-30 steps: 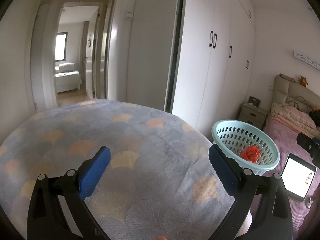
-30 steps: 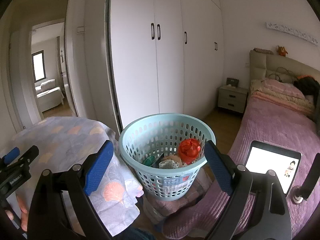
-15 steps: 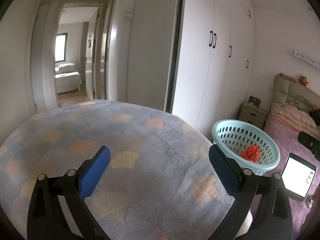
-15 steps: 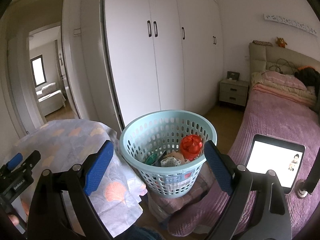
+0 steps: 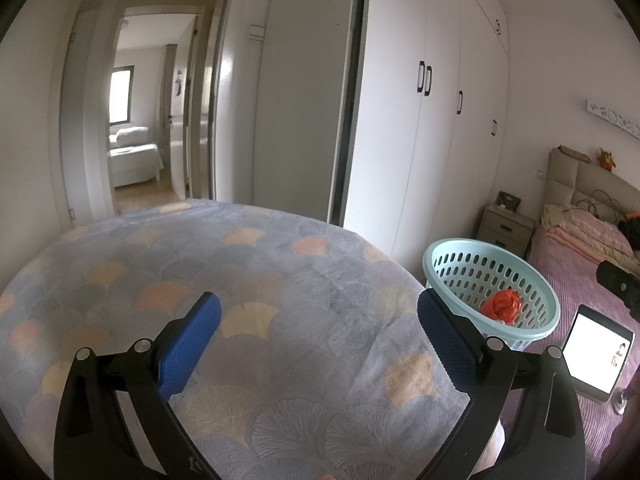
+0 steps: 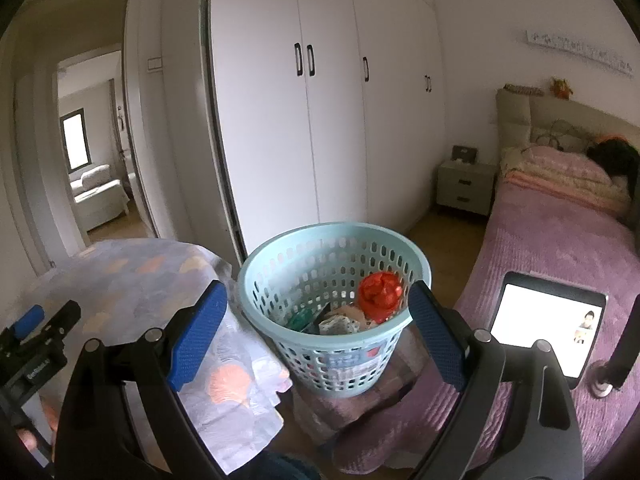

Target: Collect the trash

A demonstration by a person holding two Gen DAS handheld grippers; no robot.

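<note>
A pale teal perforated basket (image 6: 336,280) stands on a stool beside the table, holding a crumpled red bag (image 6: 379,295) and several other scraps. My right gripper (image 6: 316,336) hovers open just in front of the basket, with nothing between its blue pads. In the left wrist view the same basket (image 5: 490,292) sits at the right past the table edge, the red bag (image 5: 502,306) inside. My left gripper (image 5: 320,340) is open and empty over the shell-patterned tablecloth (image 5: 200,280). The left gripper (image 6: 32,324) also shows at the far left of the right wrist view.
A lit tablet (image 6: 548,320) leans on a stand on the purple bed (image 6: 560,256). White wardrobe doors (image 6: 320,120) fill the back wall, with a nightstand (image 6: 464,188) beside the bed. A doorway (image 5: 136,152) opens at the left.
The right gripper has drawn back and to the left a little, so the basket sits slightly farther right in its view. The left gripper has held still.
</note>
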